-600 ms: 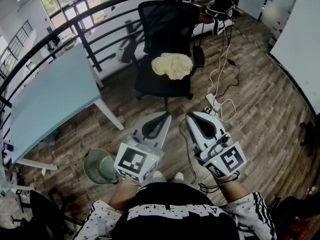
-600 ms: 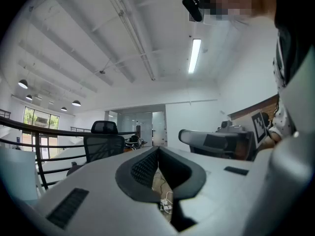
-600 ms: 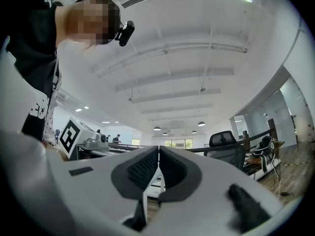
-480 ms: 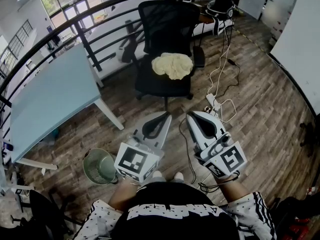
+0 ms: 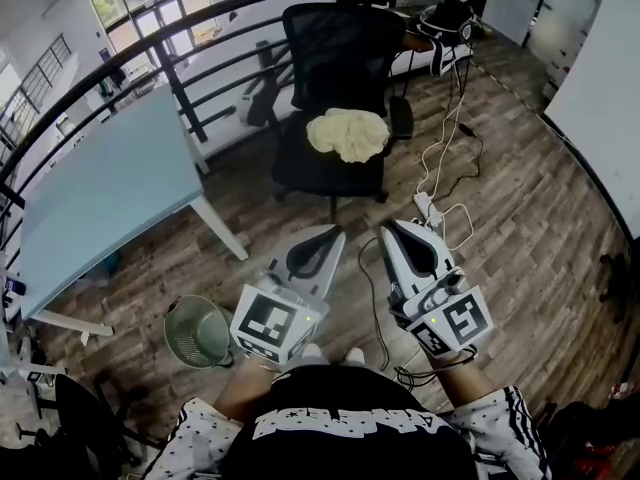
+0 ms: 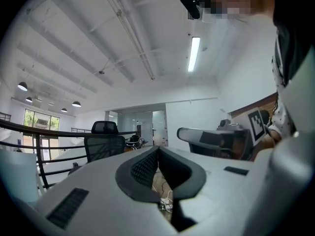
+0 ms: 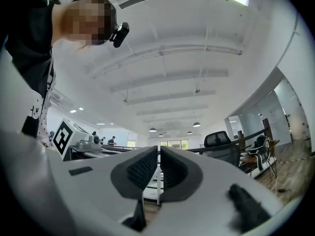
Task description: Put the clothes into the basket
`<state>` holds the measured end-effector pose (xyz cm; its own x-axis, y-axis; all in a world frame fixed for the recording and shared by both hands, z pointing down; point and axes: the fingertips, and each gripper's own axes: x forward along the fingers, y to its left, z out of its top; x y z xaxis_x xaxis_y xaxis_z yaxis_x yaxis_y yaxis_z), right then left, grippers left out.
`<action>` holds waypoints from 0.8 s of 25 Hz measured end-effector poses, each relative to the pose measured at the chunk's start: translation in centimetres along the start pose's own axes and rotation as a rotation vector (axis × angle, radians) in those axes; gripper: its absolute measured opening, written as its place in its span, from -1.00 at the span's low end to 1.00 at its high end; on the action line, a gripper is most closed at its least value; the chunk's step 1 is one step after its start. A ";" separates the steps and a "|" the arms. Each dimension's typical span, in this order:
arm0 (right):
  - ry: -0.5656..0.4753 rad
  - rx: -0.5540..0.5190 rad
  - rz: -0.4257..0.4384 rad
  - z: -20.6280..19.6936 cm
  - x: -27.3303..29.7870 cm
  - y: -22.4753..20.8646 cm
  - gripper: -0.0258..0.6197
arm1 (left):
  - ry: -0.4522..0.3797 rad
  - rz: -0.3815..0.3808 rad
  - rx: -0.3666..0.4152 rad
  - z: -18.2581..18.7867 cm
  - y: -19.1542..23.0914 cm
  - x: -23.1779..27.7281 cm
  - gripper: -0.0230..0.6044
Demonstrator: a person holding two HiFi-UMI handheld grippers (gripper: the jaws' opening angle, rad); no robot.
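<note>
At about 10 o'clock from the person stands a pale blue rectangular counter [image 5: 100, 193]. Nearer, at about 8 o'clock and close to the person's feet, a round green wire-mesh basket [image 5: 197, 331] sits on the brown wooden plank floor [image 5: 520, 228]. No cloth shows inside it.

The left gripper [image 5: 328, 236] is held just right of the basket and points toward 12 o'clock. Its jaws are pressed together with nothing between them.

Straight ahead at 12 o'clock, well apart from both grippers, a black mesh-backed office chair [image 5: 340, 43] carries a cream-coloured heap of clothes [image 5: 347, 133] on its seat.

The right gripper [image 5: 390, 231] is held beside the left one, its jaws drawn in to a hairline slit and likewise empty. At 1 o'clock a white cable and power strip [image 5: 428, 206] trail over the floor.

The task looks to be at its very start, with the clothes untouched on the chair and the basket holding nothing. Everything is left to do: reach forward, open a gripper, take the heap, bring it back to 8 o'clock and let it drop in the basket.
</note>
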<state>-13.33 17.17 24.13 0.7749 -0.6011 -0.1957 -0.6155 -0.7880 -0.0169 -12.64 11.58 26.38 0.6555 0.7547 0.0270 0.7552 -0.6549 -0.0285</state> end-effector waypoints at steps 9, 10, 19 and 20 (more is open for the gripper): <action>0.002 0.002 0.012 0.0 -0.7 -0.6 -0.83 | 0.009 0.004 0.020 0.1 -0.8 0.7 -0.89; 0.001 -0.002 0.017 0.1 -0.8 -0.6 -0.83 | 0.010 0.007 0.025 0.1 -1.0 0.8 -0.89; -0.004 -0.019 0.028 1.0 -2.2 -2.3 -0.83 | 0.019 0.004 0.032 0.2 -2.7 3.0 -0.89; -0.002 -0.024 0.026 1.0 -2.5 -2.6 -0.83 | 0.017 0.000 0.033 0.3 -3.0 3.4 -0.89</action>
<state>-13.80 20.83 23.67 0.7582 -0.6214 -0.1973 -0.6321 -0.7748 0.0113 -12.69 16.10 26.27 0.6557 0.7537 0.0435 0.7548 -0.6531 -0.0611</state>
